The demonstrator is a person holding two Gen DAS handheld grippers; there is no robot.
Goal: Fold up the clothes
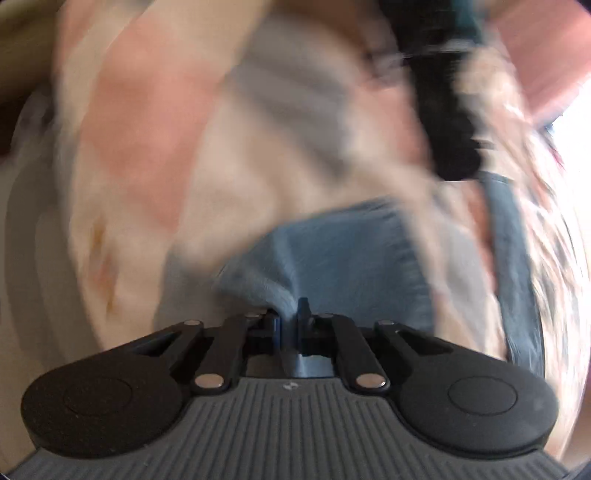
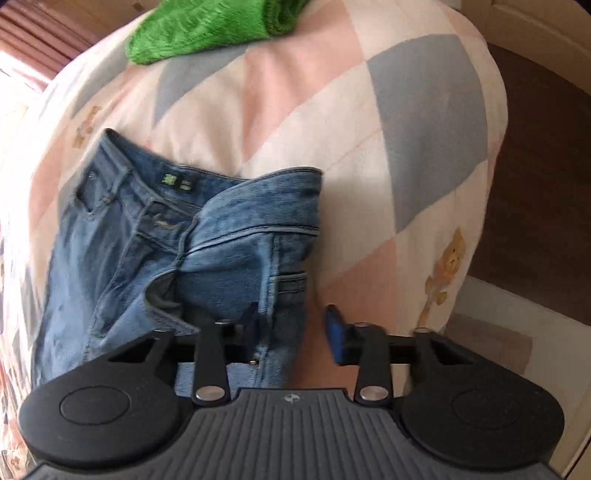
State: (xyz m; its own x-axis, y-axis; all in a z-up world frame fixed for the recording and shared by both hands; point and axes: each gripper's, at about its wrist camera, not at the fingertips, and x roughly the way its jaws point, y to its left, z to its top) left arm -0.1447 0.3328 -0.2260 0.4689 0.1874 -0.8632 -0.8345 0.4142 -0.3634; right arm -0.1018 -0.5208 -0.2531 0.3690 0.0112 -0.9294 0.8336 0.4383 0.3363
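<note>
Surface: bed with a pastel diamond-patterned quilt.
Left gripper: fingers clamped on blue denim — view blurred.
Right gripper: fingers spread, over the jeans' edge.
Jeans: centre-left of frame, on the quilt.
Green towel: top of frame — beyond the jeans.

The left gripper has its jaws pressed almost together at 6 o'clock of its view, with cloth pinched between them. The right gripper has its jaws spread wide, one finger standing free toward 5 o'clock.
</note>
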